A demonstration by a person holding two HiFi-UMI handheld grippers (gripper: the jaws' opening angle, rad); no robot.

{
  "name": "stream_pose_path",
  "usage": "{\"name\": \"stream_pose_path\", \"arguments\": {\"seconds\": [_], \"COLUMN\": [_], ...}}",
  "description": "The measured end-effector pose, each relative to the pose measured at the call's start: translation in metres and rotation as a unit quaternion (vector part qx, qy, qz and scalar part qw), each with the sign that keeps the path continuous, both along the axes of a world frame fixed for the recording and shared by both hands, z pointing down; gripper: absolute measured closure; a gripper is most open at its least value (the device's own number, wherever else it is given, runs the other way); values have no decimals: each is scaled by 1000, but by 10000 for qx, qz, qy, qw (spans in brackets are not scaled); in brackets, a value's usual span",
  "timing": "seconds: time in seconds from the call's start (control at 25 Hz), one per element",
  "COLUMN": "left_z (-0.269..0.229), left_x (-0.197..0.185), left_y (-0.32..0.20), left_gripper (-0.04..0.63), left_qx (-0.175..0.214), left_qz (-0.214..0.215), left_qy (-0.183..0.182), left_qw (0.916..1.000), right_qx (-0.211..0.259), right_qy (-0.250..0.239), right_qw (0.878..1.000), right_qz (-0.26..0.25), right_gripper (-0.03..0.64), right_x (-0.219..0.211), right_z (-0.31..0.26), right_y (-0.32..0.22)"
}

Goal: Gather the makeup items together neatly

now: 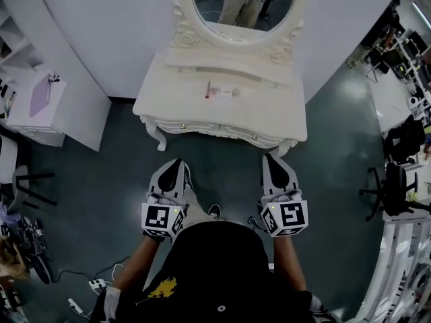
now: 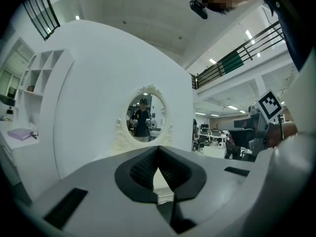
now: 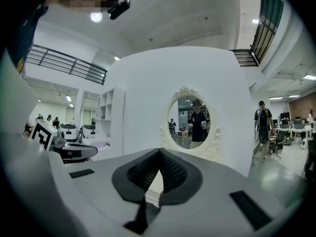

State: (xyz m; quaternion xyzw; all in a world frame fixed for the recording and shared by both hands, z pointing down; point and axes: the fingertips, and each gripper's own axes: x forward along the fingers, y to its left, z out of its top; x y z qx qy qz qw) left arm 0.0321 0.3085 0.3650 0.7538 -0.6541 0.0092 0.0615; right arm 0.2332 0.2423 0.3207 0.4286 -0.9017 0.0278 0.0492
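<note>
A person stands before a white dressing table (image 1: 276,116), holding the left gripper (image 1: 178,163) and the right gripper (image 1: 269,157) level and side by side over the dark floor (image 1: 222,170), short of the table's front edge. Both claws are clenched and empty. In the left gripper view the dark pads (image 2: 139,172) meet at their tips with nothing between them, and the right gripper view shows the same.

The makeup items (image 1: 222,92) lie well apart from both grippers, near the middle of the tabletop below the oval mirror (image 1: 242,5). They are a thin stick with a red end (image 1: 207,91) and, just beside it on its right, a small pale piece (image 1: 229,92) whose kind cannot be made out. The mirror reflects the person in both gripper views. At the far left, a purple pad (image 1: 39,94) rests on a low white cabinet (image 1: 50,123).
</note>
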Motion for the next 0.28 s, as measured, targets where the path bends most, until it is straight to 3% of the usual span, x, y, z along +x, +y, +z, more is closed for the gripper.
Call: {"name": "stream_pose_path", "arguments": {"seconds": [0.28], "left_z": [3], "left_x": [-11], "left_y": [22], "left_gripper": [583], "left_qx": [-166], "left_qz": [-99], "left_qy": [-264], "left_qw": [9995], "right_qx": [-297], "right_qy": [85], "right_qw": [9975], "right_qz": [-643], "right_gripper": [603], "right_x": [-55], "right_z": [17], "right_y": [2]}}
